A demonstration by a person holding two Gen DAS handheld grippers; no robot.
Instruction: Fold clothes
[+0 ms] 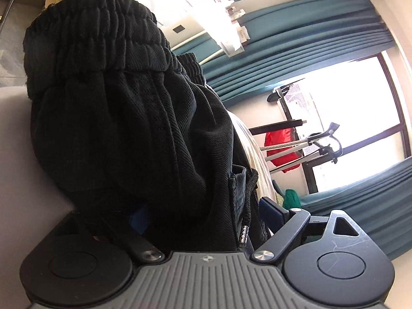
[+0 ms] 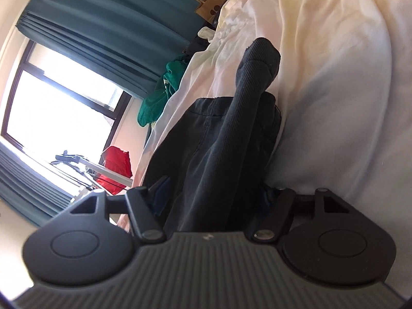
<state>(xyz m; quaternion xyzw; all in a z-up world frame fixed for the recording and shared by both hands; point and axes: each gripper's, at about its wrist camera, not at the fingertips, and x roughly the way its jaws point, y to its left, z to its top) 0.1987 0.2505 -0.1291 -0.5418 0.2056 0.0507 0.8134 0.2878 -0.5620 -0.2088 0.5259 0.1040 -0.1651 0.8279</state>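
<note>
The black shorts (image 1: 123, 118) are bunching between the fingers of the left tongs (image 1: 203, 219), whose jaws are standing fairly wide with thick cloth filling the gap; the gathered elastic waistband is rising just ahead of them and a drawstring with a metal tip (image 1: 244, 235) is dangling inside the right finger. The pads are mostly hidden, so I cannot tell how firmly they are pressing.

In the right view the same shorts (image 2: 219, 139) are running forward from between the right tongs (image 2: 213, 195) onto the pale bed sheet (image 2: 334, 77), one folded corner standing up ahead. These jaws are about half open with cloth between them; again the pressure is unclear.

The fabric is looking soft, ribbed and fairly heavy, so it is likely sagging rather than slipping. The waistband and hem are probably offering the surest hold.
</note>
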